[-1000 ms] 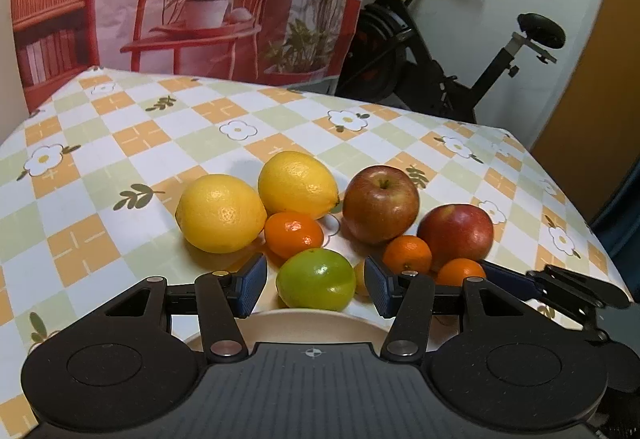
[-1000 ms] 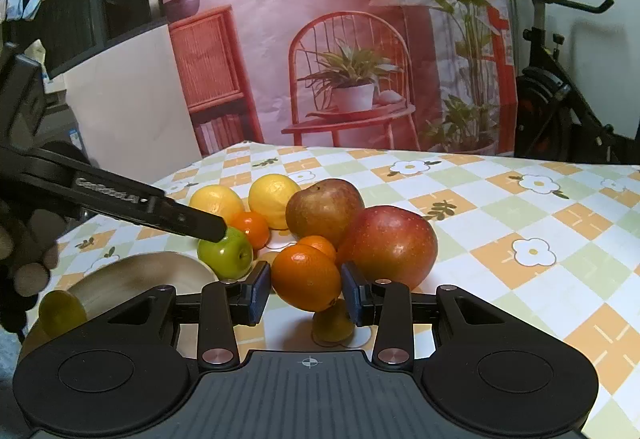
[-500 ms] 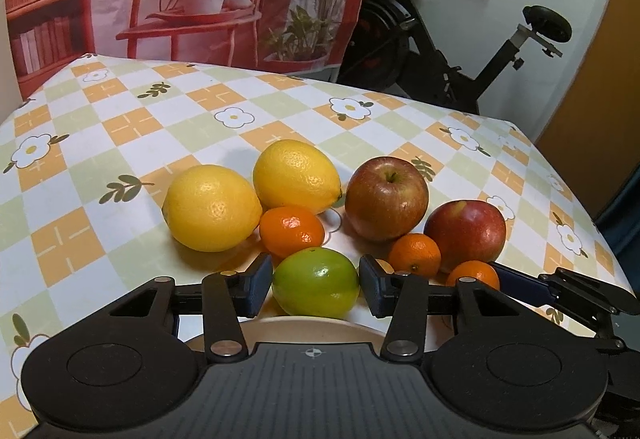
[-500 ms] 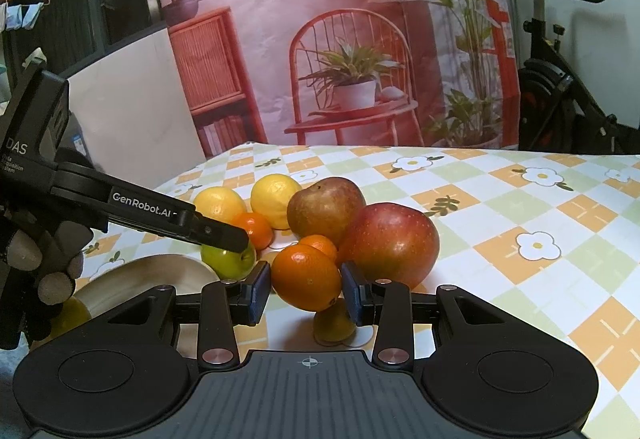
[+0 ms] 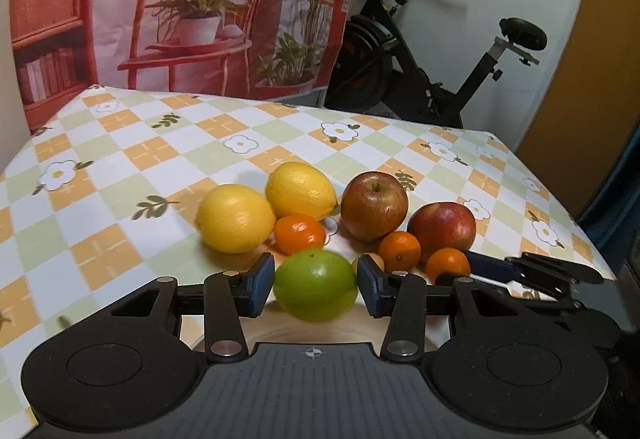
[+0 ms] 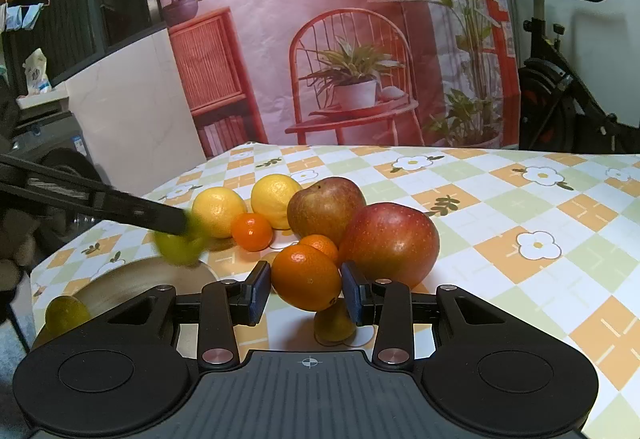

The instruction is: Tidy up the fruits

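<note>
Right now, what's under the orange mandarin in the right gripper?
A small yellow-green fruit sits on the checked tablecloth beneath the orange mandarin, which the right gripper grips. The mandarin covers its top, so I can't identify it.

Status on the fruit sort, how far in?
Early. Done: one small green fruit at the plate. In hand: left gripper closing on a green lime; right gripper on an orange. Left: lemons, apples, other oranges.

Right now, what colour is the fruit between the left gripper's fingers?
Green fruit, clearest in the left wrist view.
</note>
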{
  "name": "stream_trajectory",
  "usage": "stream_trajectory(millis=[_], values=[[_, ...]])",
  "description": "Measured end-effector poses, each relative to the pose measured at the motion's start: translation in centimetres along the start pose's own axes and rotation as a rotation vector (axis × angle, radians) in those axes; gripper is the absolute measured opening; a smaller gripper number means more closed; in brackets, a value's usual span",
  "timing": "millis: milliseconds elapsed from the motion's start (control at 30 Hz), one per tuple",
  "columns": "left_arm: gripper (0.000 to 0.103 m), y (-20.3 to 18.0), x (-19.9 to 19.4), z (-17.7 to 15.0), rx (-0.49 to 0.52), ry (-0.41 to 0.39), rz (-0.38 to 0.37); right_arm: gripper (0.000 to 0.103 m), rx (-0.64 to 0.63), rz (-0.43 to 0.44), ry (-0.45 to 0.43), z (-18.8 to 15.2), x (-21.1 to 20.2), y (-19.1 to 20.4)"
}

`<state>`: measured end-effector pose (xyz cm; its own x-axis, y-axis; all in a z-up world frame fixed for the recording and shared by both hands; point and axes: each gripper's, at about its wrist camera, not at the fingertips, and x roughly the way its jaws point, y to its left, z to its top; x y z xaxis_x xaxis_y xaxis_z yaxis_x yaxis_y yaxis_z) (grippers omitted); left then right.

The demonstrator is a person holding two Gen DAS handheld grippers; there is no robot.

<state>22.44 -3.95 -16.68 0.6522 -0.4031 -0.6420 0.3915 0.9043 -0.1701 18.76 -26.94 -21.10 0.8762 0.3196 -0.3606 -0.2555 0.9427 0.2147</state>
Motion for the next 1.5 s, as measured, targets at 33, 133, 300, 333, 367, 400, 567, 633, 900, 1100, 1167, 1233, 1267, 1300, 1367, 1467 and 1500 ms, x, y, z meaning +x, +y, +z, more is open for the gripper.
stream_trajectory(millis=[33,133,300,333,367,400,567,633,900,1100,1167,1233,1267,1300,1367,1467,1500], values=[[0.046,0.2,-0.5,-0.2,-0.003,-0.001,0.001,0.035,-0.003,-0.003,0.000,0.0,0.0,0.1],[0.016,1.1,-1.9,-0.9,-0.013,-0.005,0.005,0.035,-0.017,-0.014,-0.001,0.0,0.1,0.5],[0.012,1.9,-2.1,-2.0,0.003,0.048,0.021,0.035,-0.043,-0.018,0.007,0.0,0.3,1.1],[0.012,2.0,-2.3,-2.2,0.000,0.028,0.020,0.035,-0.046,-0.020,0.008,0.0,0.3,1.2],[0.013,2.1,-2.1,-2.1,-0.008,0.032,0.015,0.035,-0.048,-0.021,0.008,-0.1,0.2,1.1],[0.013,2.3,-2.1,-2.0,-0.022,0.030,0.009,0.035,-0.046,-0.020,0.009,-0.1,0.1,1.2],[0.013,1.8,-2.2,-2.1,-0.005,0.040,-0.005,0.035,-0.053,-0.008,0.029,-0.2,-0.1,1.6],[0.013,1.6,-2.3,-2.1,0.004,0.042,-0.002,0.035,-0.052,-0.005,0.040,-0.3,-0.2,1.8],[0.014,2.3,-3.5,-3.2,-0.012,0.032,0.018,0.035,-0.053,0.036,0.051,-0.7,-1.6,3.3],[0.028,2.4,-4.4,-4.2,-0.023,0.021,0.054,0.035,-0.079,0.064,0.056,-0.6,-2.2,4.7],[0.028,2.5,-4.7,-4.6,-0.029,0.015,0.059,0.035,-0.092,0.071,0.059,-0.6,-2.2,5.2],[0.028,2.7,-4.8,-4.7,-0.044,0.009,0.064,0.035,-0.106,0.078,0.064,-0.6,-2.1,5.6],[0.028,2.8,-4.9,-4.9,-0.051,0.006,0.067,0.035,-0.116,0.082,0.069,-0.6,-2.1,5.9],[0.028,2.8,-4.9,-4.9,-0.057,0.004,0.069,0.035,-0.125,0.087,0.074,-0.6,-2.0,6.1],[0.028,2.9,-5.0,-5.0,-0.063,0.003,0.077,0.035,-0.152,0.095,0.083,-0.7,-1.9,6.8],[0.028,3.1,-5.0,-5.1,-0.085,-0.002,0.078,0.035,-0.170,0.102,0.098,-0.8,-1.6,7.2],[0.028,3.2,-5.0,-5.1,-0.095,-0.004,0.080,0.036,-0.172,0.104,0.103,-0.9,-1.5,7.3]])
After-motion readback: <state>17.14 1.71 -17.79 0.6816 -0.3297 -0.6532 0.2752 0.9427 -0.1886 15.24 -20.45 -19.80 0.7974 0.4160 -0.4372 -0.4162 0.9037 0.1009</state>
